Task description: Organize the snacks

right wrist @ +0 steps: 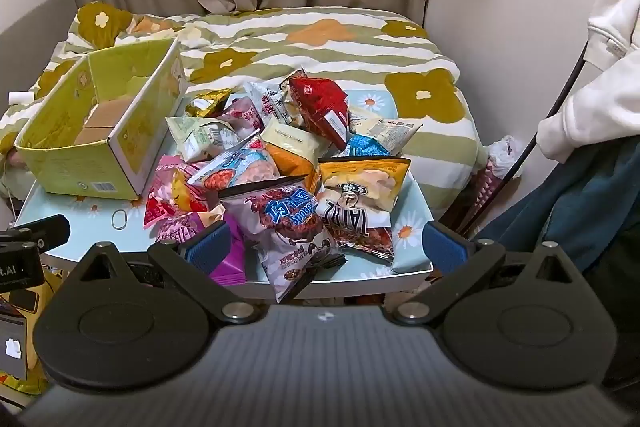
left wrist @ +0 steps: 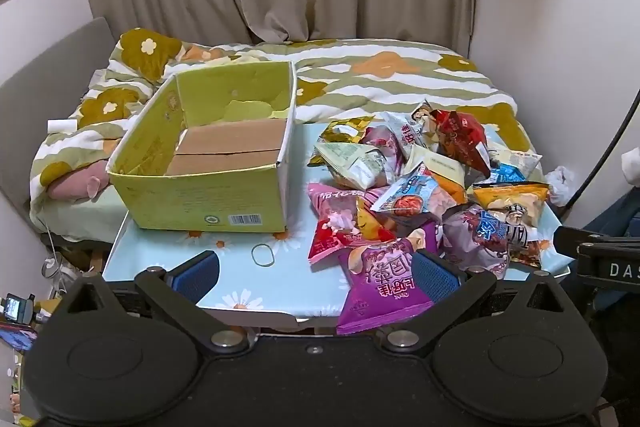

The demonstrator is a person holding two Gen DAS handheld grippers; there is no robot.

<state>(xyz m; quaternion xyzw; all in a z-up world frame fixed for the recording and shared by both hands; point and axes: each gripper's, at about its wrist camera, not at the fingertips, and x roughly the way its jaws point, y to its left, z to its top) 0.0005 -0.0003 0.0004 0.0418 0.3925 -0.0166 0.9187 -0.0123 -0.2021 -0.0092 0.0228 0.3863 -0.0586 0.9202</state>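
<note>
Both claws released, hovering at the table's near edge; box not yet loaded.

I am holding my left gripper (left wrist: 316, 277) and right gripper (right wrist: 326, 247) spread wide and empty. The snack bags (right wrist: 288, 163) are lying heaped along the table (left wrist: 240, 283) right side, beside the cardboard box (left wrist: 208, 155) at its left rear. They look light, puffy, slippery and crushable; I am judging a crimped seam the safest hold.

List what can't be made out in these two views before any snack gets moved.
- Box floor: near part hidden by its front wall, both views.
- Lower bags in the snack pile: covered by upper ones.
- Purple bag: partly behind the left gripper; the right gripper finger hides more.
- Barcode label: too small.
</note>
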